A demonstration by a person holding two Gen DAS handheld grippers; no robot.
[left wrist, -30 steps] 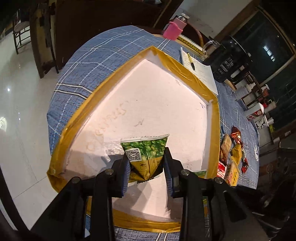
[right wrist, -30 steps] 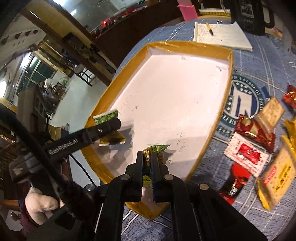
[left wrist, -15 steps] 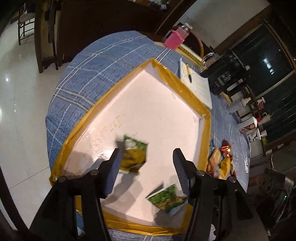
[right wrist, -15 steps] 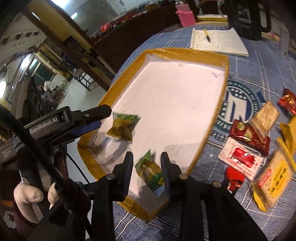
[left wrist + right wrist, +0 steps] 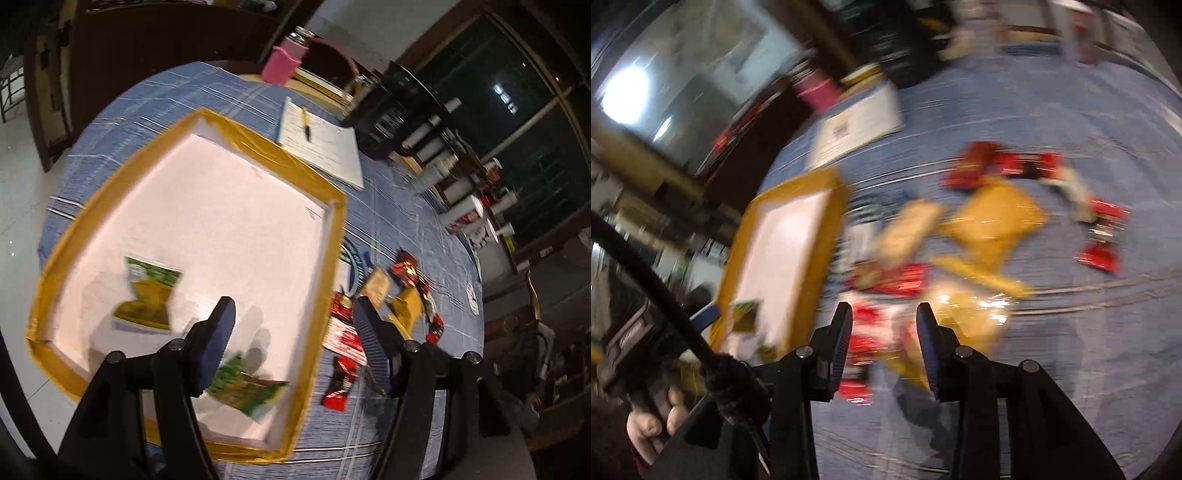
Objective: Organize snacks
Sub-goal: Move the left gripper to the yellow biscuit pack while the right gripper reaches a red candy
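Green packets (image 5: 149, 295) now lie released; both hand-held grippers empty.

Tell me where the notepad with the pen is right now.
In the left wrist view the notepad lies on the blue tablecloth just beyond the tray's far corner, beside the black appliance.

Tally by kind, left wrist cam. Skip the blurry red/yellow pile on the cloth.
green snack packets, in the tray: 2
tray: 1
notepad: 1
pen, on the notepad: 1
pink bottle: 1
Total: 6
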